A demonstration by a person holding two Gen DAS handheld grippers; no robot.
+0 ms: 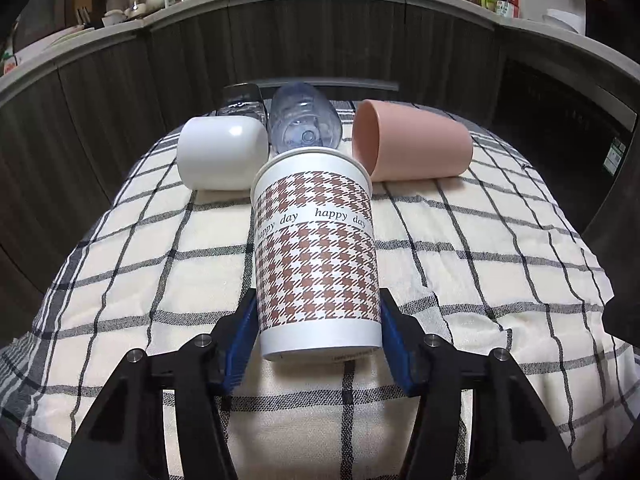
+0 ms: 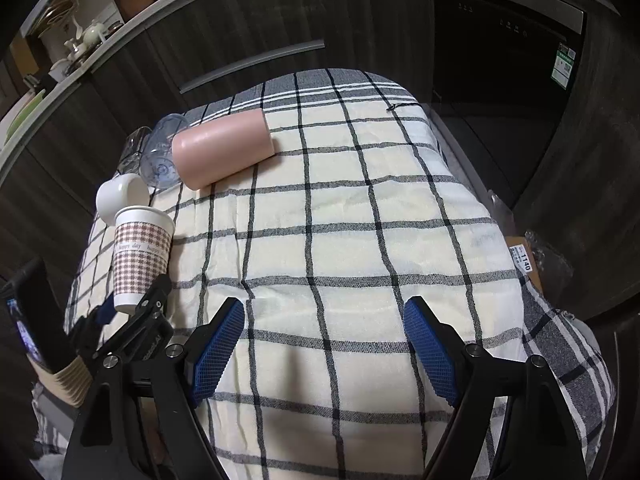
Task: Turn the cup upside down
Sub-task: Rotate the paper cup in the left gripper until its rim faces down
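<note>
The surface (image 2: pixel 360 208), draped in a cream cloth with a dark check, runs ahead of both tools and carries everything. At its far end, beyond the left hand-held gripper (image 1: pixel 318 312), lie the other cups on their sides: a pink cup (image 1: pixel 416 146) ahead and to the right, a white cup (image 1: pixel 220 154) ahead and to the left, and between them a clear bluish cup (image 1: pixel 302 118) with what looks like another clear glass (image 1: pixel 240 100) behind it.

The task's thing, the houndstooth paper cup (image 1: pixel 316 256) printed "happy day", sits between the left hand-held gripper's blue pads (image 1: pixel 394 340), which press its narrow base from either side; the rim points away from the tool and appears raised off the cloth. The right wrist view shows it upright or nearly so, mouth up.

The right hand-held gripper (image 2: pixel 324 344) is spread wide over bare cloth and carries nothing, well to the right of the cup.

Judged from this, the flip is yet to be made. Paper walls dent easily, so the squeeze should stay light. Lift clear of the cloth, roll the wrist half a turn away from the neighbouring cups, and lower the rim flat onto open cloth before letting go, or it may tip.
</note>
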